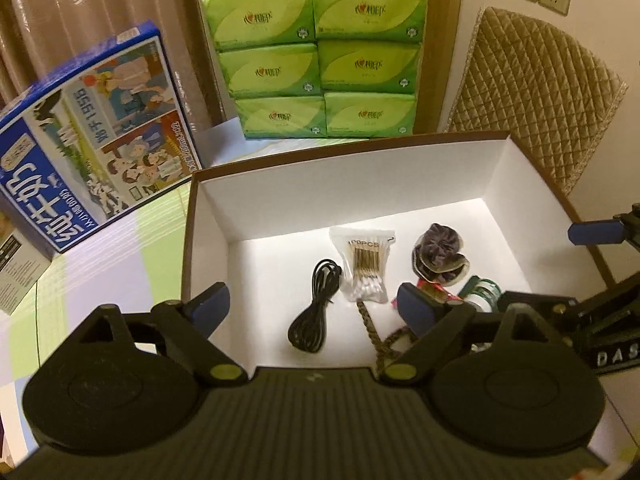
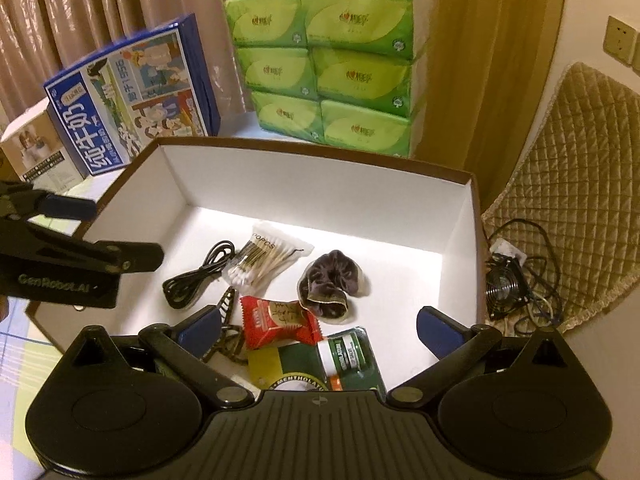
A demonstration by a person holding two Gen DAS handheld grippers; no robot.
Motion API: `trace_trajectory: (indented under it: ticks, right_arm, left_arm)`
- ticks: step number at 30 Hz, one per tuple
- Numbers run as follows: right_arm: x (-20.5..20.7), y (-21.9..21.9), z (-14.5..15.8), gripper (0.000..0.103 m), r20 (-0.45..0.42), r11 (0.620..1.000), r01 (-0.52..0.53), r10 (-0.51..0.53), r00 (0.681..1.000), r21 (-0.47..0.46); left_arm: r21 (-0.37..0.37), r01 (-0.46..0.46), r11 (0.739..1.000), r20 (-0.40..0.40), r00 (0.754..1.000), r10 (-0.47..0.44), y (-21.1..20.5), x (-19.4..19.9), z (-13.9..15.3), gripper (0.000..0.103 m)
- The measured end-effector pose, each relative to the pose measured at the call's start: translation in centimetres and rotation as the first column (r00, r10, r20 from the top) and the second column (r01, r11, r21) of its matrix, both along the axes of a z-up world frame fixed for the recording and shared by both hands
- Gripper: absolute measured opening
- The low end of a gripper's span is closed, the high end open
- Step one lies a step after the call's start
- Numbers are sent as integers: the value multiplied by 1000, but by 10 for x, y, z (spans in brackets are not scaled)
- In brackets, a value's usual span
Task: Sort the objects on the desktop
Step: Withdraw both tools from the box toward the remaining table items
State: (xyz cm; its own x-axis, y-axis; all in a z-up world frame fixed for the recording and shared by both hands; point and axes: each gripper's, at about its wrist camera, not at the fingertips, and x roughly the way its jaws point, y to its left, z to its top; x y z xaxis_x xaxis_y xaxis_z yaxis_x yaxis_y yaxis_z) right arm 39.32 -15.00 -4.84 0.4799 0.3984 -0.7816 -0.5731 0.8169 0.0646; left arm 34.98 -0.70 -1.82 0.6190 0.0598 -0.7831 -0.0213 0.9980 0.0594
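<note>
Small items are being kept together in the brown-rimmed white cardboard box point(image 2: 320, 184); above it, the left gripper point(image 1: 316, 304) and right gripper point(image 2: 320, 326) are being held spread wide, gripping nothing.

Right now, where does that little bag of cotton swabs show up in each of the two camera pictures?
Left wrist view: the bag of cotton swabs lies mid-picture on the box floor, right of the black cable.
Right wrist view: the bag sits left of centre, again right of the cable.
Shared landmark: the green tissue packs behind the box.
</note>
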Motion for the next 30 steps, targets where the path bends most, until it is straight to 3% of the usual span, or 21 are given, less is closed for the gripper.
trace_trajectory:
  ticks: [13,30]
  right_arm:
    - [-37,-20,28,101,25,999,31,-32,999,35]
    - [-99,-45,47,101,40,998,22,-25,999,60]
  left_arm:
    - [-4,-2,1000,57,998,2,-14,-59,30,89]
    - [-56,-25,998,69,997,29,-20,-123,40,89]
